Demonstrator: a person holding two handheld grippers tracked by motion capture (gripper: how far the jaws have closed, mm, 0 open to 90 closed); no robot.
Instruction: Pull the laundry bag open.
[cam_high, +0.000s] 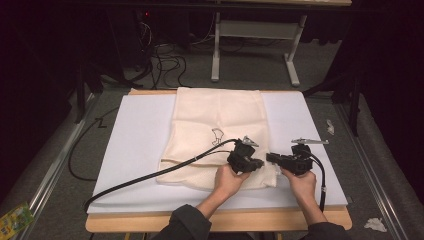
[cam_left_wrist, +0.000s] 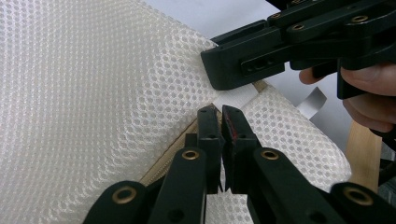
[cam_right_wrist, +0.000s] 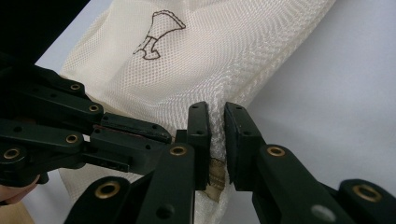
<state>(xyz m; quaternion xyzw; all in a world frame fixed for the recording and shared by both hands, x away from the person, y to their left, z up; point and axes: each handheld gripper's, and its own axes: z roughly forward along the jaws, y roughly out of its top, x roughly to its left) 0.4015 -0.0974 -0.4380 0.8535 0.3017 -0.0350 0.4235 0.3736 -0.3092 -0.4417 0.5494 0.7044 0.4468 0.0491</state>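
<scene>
A person's two hands come in from the near edge of a table covered by a white board (cam_high: 140, 150). Each hand holds a black two-jaw gripper, and both meet at the near right corner of a cream mesh laundry bag (cam_high: 215, 135) lying flat on the board.

The left gripper (cam_left_wrist: 223, 119) has its jaws pressed together, pinching the mesh beside the zipper (cam_left_wrist: 170, 156). The right gripper (cam_right_wrist: 217, 135) has its jaws almost together around the bag's corner seam, where a tan zipper end sits between them; whether the pads actually press it is hard to tell.

The bag looks very light, soft and floppy, with an open honeycomb weave that could snag or slip. It would bunch rather than hold shape. The reinforced seam, the white fabric tab (cam_left_wrist: 236, 98) and the zipper tape seem the firmest places to take hold.

Farther off, a small axe-like outline (cam_right_wrist: 159, 35) is printed on the mesh. The zipper pull is hidden behind the jaws. Beyond the table, cables and a white stand sit in dim light.
</scene>
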